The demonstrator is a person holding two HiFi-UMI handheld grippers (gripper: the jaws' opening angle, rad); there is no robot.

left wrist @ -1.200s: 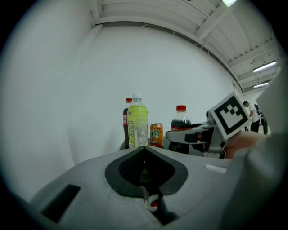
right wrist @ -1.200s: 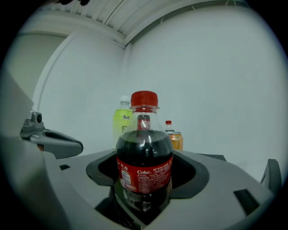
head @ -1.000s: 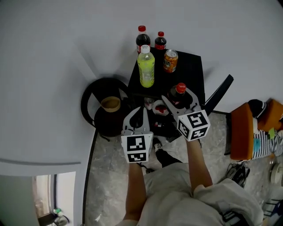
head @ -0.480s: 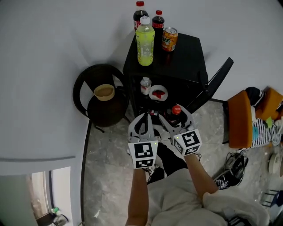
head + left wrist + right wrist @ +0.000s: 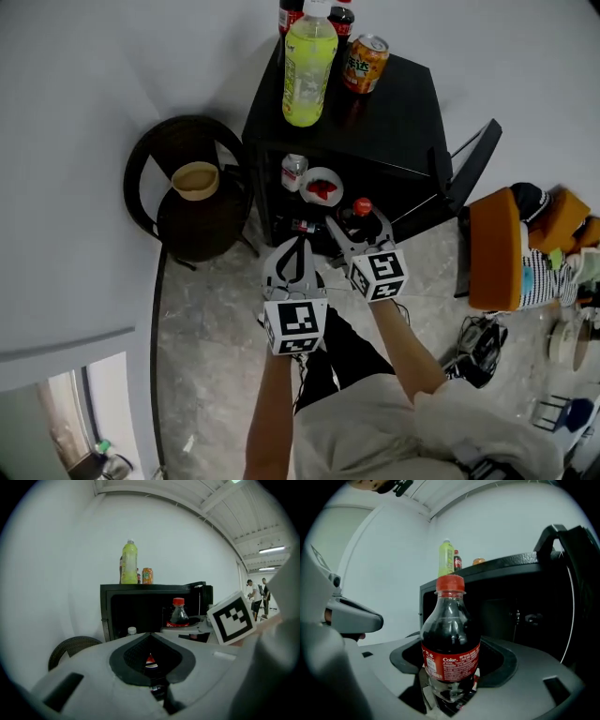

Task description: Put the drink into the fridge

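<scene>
A cola bottle (image 5: pixel 451 639) with a red cap stands upright between the jaws of my right gripper (image 5: pixel 360 223), which is shut on it. In the head view the bottle (image 5: pixel 361 211) hangs just in front of the open compartment of the black fridge (image 5: pixel 394 103). The fridge door (image 5: pixel 473 164) stands open to the right. My left gripper (image 5: pixel 298 248) is to the left of the right one and a little nearer to me, jaws together and holding nothing. In the left gripper view the bottle (image 5: pixel 178 616) shows ahead against the dark fridge interior (image 5: pixel 136 606).
On the fridge top stand a yellow-green bottle (image 5: pixel 309 61), an orange can (image 5: pixel 364 64) and two more cola bottles. Inside are a small white-capped bottle (image 5: pixel 294 172) and a dish with something red (image 5: pixel 322 186). A round black stool holding a tan bowl (image 5: pixel 194 180) stands left; an orange seat (image 5: pixel 497 248) stands right.
Both grippers have come down from the height of the fridge top to its open front, the right one carrying the cola bottle. The view has shifted, with the fridge higher in frame.
</scene>
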